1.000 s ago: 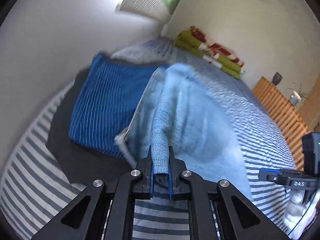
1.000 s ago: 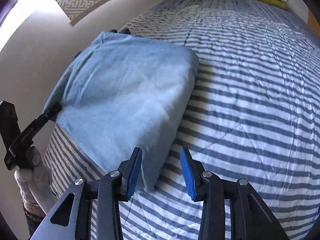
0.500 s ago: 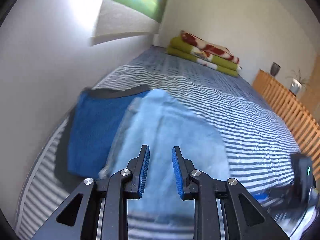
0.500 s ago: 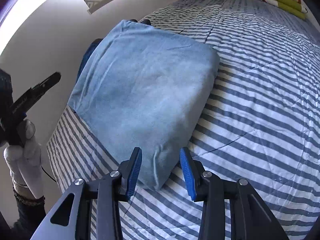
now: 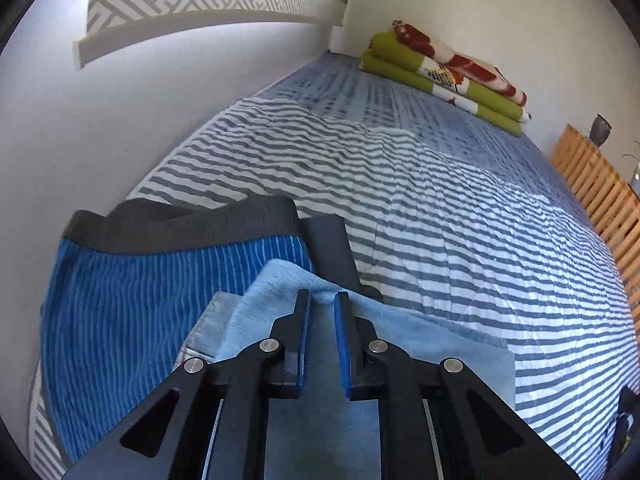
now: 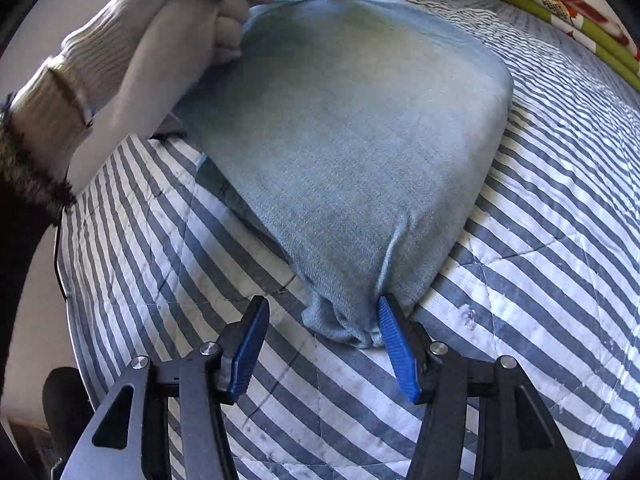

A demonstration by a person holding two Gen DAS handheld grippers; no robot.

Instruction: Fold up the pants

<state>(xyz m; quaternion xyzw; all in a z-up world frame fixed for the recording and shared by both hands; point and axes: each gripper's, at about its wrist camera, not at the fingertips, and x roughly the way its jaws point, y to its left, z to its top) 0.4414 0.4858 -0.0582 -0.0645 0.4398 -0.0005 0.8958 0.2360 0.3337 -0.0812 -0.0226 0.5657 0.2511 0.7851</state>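
Since a second ago: left gripper [image 5: 321, 300] has let go of the raised fold it pinched and now sits at the far corner of the cloth; right gripper [image 6: 322, 316] has come lower, onto the near corner.

Item, one: pair of light blue denim pants [image 6: 352, 128], folded into a rounded rectangle, lying flat on the bed near its wall-side edge.

Item, one: blue-and-white striped quilted bedspread [image 6: 540, 208], covering the bed.

Item, one: bright blue ribbed garment with dark grey band [image 5: 132, 300], beside and partly under the pants.

Item, one: stack of folded green and red-patterned blankets [image 5: 444, 76], at the far end of the bed.

Item, one: slatted wooden rail [image 5: 596, 196], along the bed's far side.

Item, two grippers, each with two blue-padded fingers; left pair narrowly apart and closing, a small ridge of denim between the tips, whether pressed cannot be told; right pair opening, about half wide, bunched corner of denim between them, touching only the right-hand finger [image 6: 394, 344].

Item, one: white knitted glove [image 6: 168, 20] on the person's hand, holding the left gripper.
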